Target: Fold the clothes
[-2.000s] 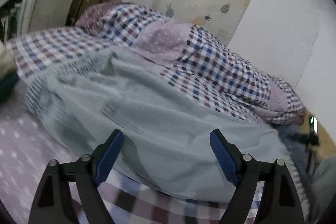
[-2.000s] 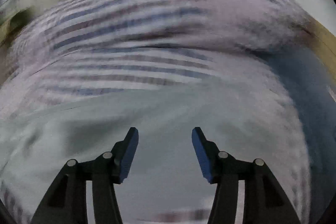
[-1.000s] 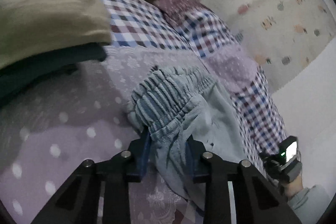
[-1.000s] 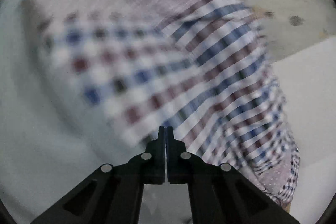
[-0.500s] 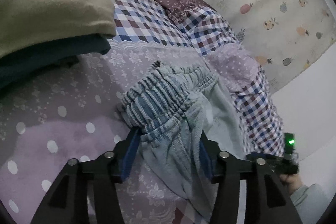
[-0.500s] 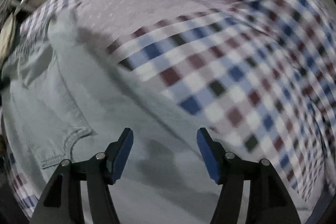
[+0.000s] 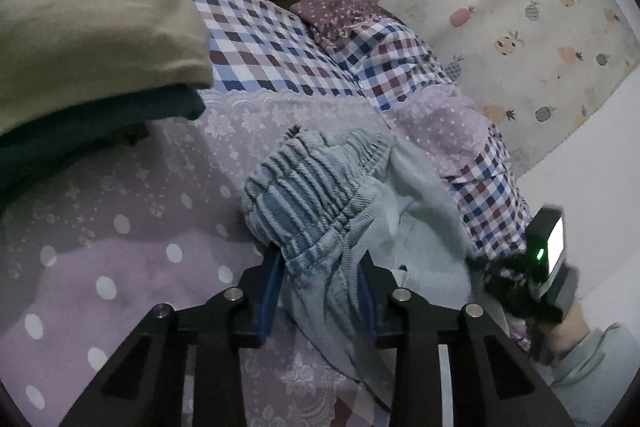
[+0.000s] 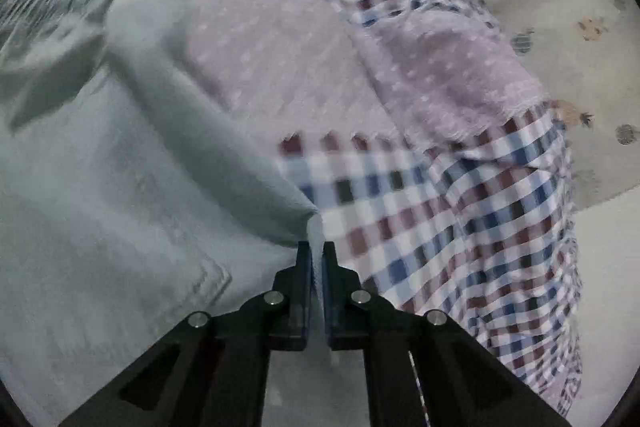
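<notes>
Pale blue-grey trousers [image 7: 320,195] lie on the bed, their ruched elastic waistband bunched up in the middle of the left wrist view. My left gripper [image 7: 318,279] is shut on that waistband, cloth filling the space between its blue pads. In the right wrist view the same trousers [image 8: 120,187] spread flat to the left, and my right gripper [image 8: 316,259] is shut on a thin fold at their edge. The right-hand gripper body [image 7: 536,275] with a green light, held by a hand, shows at the right of the left wrist view.
A mauve dotted bedspread [image 7: 120,235] covers the bed near me. A checked quilt [image 7: 400,67] with mauve patches is heaped behind the trousers. A stack of folded clothes, beige [image 7: 80,27] over dark blue, sits at the left. A pineapple-print sheet [image 7: 540,7] hangs on the far wall.
My left gripper has closed tighter on the waistband after loosening half a second ago. My right gripper, open over the trousers then, has shut on the edge of the cloth.
</notes>
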`<action>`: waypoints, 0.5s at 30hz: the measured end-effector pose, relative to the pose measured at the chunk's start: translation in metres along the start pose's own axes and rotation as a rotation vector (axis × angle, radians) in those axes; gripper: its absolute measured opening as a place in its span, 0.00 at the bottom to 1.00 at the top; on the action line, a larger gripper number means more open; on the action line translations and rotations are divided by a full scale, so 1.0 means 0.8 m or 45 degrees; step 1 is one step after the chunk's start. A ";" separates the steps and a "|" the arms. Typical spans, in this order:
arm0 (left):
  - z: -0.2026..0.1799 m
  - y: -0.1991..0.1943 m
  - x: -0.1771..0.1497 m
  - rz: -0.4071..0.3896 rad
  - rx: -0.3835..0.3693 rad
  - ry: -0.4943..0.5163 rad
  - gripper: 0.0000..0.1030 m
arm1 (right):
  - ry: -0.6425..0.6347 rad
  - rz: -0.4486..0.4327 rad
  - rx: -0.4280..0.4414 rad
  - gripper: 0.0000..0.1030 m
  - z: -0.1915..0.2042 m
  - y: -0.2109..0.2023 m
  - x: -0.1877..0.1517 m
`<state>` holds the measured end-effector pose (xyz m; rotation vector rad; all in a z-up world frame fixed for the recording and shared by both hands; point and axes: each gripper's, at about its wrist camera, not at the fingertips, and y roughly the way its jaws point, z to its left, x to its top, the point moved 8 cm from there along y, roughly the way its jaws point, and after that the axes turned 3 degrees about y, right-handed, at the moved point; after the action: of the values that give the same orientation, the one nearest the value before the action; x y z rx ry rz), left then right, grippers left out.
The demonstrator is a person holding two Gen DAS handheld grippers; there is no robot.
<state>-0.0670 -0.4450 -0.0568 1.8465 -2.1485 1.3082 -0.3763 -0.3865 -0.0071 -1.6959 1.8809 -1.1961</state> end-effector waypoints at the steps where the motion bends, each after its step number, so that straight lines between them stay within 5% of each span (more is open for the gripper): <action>1: 0.002 0.001 -0.001 0.006 0.007 -0.006 0.35 | 0.000 0.012 -0.007 0.05 0.010 0.016 0.002; 5: 0.005 0.004 -0.001 0.030 0.011 -0.016 0.36 | -0.049 0.097 0.004 0.14 0.041 0.042 0.000; 9: 0.007 0.006 -0.001 0.043 -0.001 -0.025 0.41 | 0.172 -0.056 -0.018 0.73 -0.018 -0.012 -0.010; 12: 0.007 0.007 0.000 0.055 -0.018 -0.035 0.46 | 0.434 -0.153 -0.006 0.78 -0.089 -0.061 -0.044; 15: 0.005 0.007 -0.001 0.070 -0.035 -0.038 0.54 | 0.751 -0.186 0.027 0.80 -0.158 -0.105 -0.124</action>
<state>-0.0697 -0.4470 -0.0626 1.8211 -2.2360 1.2626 -0.3910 -0.2435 0.1039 -1.6042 2.0619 -1.9340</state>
